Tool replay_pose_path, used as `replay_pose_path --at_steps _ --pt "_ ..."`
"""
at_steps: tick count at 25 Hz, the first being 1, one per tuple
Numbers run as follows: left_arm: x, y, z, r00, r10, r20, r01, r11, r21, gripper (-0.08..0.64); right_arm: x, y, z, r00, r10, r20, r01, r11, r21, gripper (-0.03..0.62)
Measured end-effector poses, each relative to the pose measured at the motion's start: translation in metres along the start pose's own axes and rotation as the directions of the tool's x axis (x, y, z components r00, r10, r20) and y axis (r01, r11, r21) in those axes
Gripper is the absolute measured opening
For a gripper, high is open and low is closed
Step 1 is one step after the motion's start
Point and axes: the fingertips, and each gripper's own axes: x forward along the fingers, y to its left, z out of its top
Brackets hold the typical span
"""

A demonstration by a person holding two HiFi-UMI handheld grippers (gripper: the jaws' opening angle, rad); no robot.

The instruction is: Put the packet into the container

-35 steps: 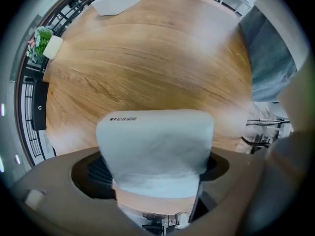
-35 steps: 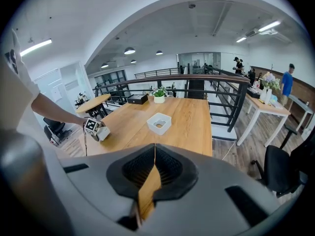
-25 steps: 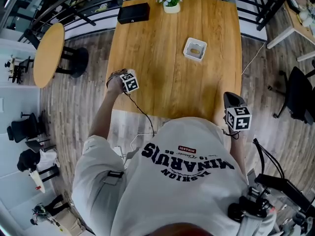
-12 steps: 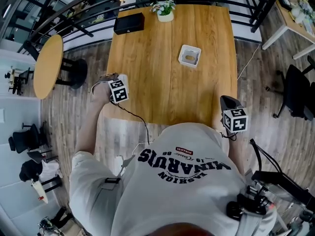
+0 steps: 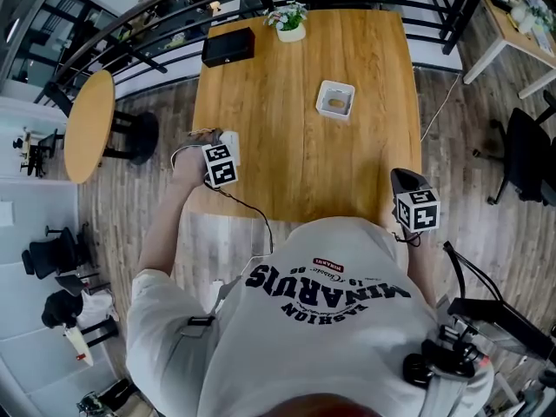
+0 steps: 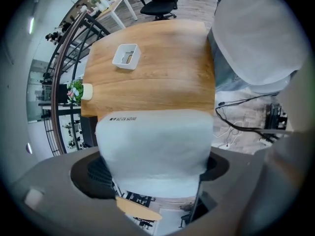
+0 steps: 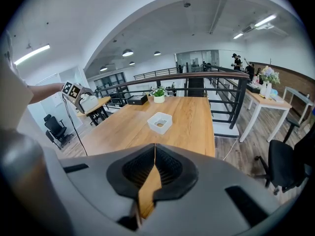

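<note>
**Packet lifted at the table's left edge, container not yet reached**

The long light-brown wooden table (image 5: 304, 163) fills the upper middle of the head view. At its left edge, low in the frame, the left gripper (image 5: 222, 149) has risen a little with its load since a moment ago. I take that as the pick being done and the carry about to start.

Its jaws stand wide, clamped on the pale bluish-white soft packet (image 6: 155, 146). The right gripper (image 7: 153, 163) hangs at the table's lower right corner, pads pressed together with nothing between them.

In the left gripper view the packet spans the gap from pad to pad, so its long axis seems to run left to right. Its printed edge points up the frame toward the small white square plastic container (image 5: 335, 99), which sits well apart, up and to the right.
</note>
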Motion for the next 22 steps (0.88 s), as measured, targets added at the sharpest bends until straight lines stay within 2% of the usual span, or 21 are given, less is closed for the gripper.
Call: replay_pose_path --at_steps 2,7,10,18,22 --pt "-0.004 0.003 0.021 1.000 0.014 0.014 -0.014 0.999 0.046 0.474 0.003 -0.002 0.001 1.000 0.001 0.004 -0.001 1.000 0.000 0.009" --pt "-0.020 -0.003 0.075 0.998 -0.024 0.059 0.015 0.989 0.148 0.474 0.000 -0.002 0.003 1.000 -0.002 0.014 0.002 1.000 0.002 0.009" --pt "-0.031 -0.001 0.112 0.996 -0.027 0.090 0.008 0.979 0.204 0.474 -0.005 -0.006 0.001 1.000 -0.013 0.016 0.013 1.000 0.017 0.009" --pt "-0.059 0.020 0.216 0.986 0.004 0.166 -0.048 0.963 0.265 0.474 -0.013 -0.020 -0.006 0.998 -0.055 0.038 0.053 0.997 0.059 0.009" --pt "-0.083 0.011 0.259 0.975 -0.003 0.221 -0.071 0.944 0.323 0.473 -0.026 -0.026 -0.013 0.995 -0.086 0.042 0.082 0.993 0.086 0.009"
